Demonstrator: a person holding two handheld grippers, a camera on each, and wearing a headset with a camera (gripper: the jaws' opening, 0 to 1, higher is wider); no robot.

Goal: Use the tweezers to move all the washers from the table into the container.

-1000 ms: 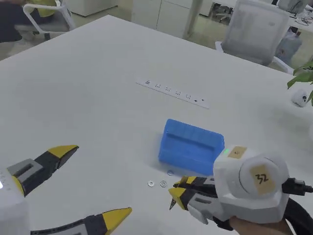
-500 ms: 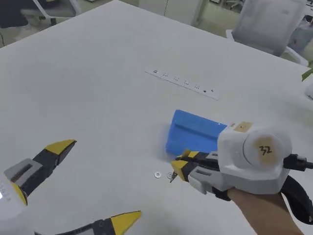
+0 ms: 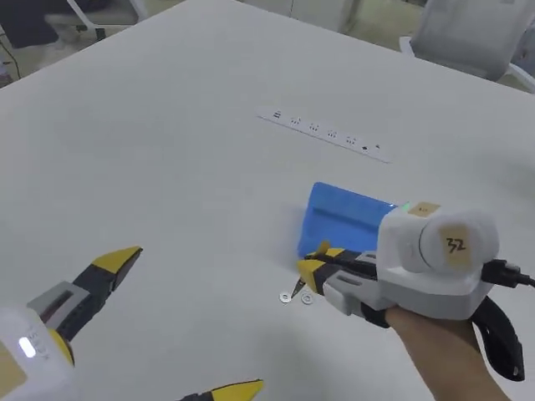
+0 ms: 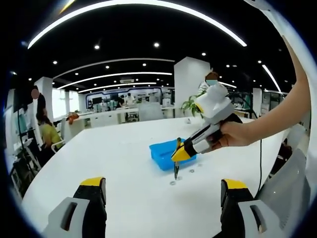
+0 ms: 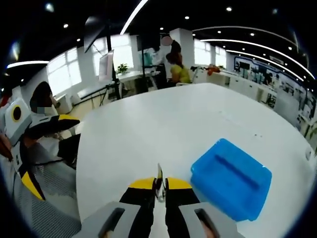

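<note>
Yellow-tipped and spread wide, your left gripper (image 3: 175,326) hangs nearest you at the left, holding nothing and well apart from the work. Beyond it and to the right, two washers (image 3: 287,296) lie flat and close together on the white table (image 3: 167,167). Your right gripper (image 3: 316,266) is the one that matters here. It is clenched on the tweezers (image 4: 175,168), whose long axis drops steeply from the jaws toward the table, leaning a little to the near left. The tip comes down right over the pair, between the two and just to their far side, so the pick-up is a short dip, not a reach. From these angles it looks as if the tip is just off the surface, but whether it touches a washer is too fine to tell. The blue container (image 3: 322,221) sits just beyond the washers to the far right, near enough that the carry will be brief. The right gripper's body covers the container's near right corner. Its inside is not readable, so you cannot count what is already in it. Farther off, a power strip (image 3: 326,134) lies flush in the table, and a chair (image 3: 468,38) stands at the far right edge.
</note>
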